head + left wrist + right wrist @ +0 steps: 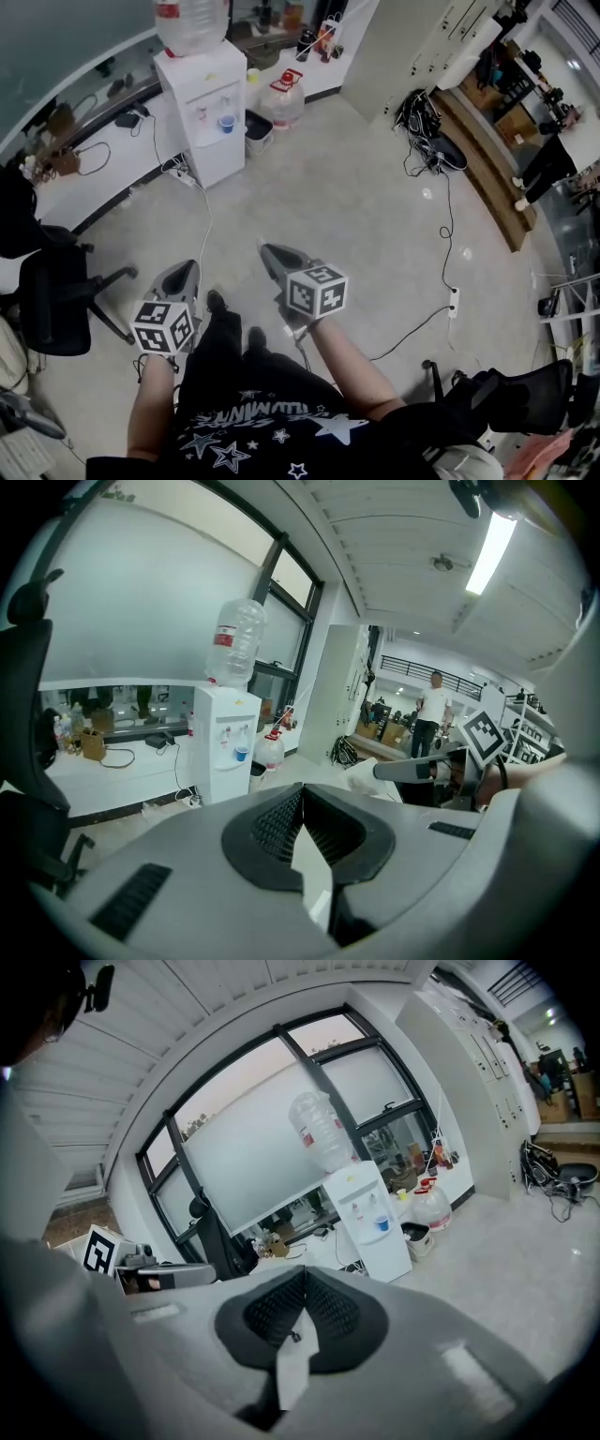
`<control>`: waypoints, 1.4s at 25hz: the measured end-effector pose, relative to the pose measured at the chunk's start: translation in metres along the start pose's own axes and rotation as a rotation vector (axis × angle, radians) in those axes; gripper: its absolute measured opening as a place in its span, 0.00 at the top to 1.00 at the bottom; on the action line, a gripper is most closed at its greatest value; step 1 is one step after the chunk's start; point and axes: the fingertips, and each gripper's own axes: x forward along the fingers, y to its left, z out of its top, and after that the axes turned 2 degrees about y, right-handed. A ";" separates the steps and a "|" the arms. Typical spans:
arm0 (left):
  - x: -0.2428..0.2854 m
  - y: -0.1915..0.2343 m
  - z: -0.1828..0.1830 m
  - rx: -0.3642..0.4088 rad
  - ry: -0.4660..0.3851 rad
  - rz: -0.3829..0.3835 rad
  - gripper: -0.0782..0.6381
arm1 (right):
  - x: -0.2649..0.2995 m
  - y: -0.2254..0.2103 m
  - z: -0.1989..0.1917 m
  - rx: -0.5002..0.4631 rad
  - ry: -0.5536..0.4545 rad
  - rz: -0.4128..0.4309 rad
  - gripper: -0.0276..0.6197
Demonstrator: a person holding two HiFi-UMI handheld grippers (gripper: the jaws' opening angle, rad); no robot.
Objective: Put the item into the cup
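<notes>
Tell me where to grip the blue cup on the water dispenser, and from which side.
Take the blue cup by its side wall, coming in from the front. It stands upright in the water dispenser's front recess, walled behind and roofed above, so only the front looks open.

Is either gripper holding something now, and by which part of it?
Nothing is held. The jaws of the left gripper are shut together with nothing between them, and the right gripper is the same.
</notes>
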 end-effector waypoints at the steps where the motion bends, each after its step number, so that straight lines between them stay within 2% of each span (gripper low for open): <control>1: 0.002 0.005 0.001 -0.008 -0.002 0.002 0.88 | 0.003 -0.001 0.000 0.002 0.005 -0.002 0.95; 8: 0.036 0.031 0.013 -0.052 -0.001 -0.019 0.88 | 0.026 -0.028 0.010 0.021 0.034 -0.054 0.95; 23: 0.140 0.121 0.071 -0.088 0.038 -0.054 0.88 | 0.141 -0.092 0.083 0.048 0.060 -0.111 0.95; 35: 0.200 0.193 0.122 -0.102 0.081 -0.088 0.88 | 0.229 -0.112 0.140 0.068 0.082 -0.139 0.95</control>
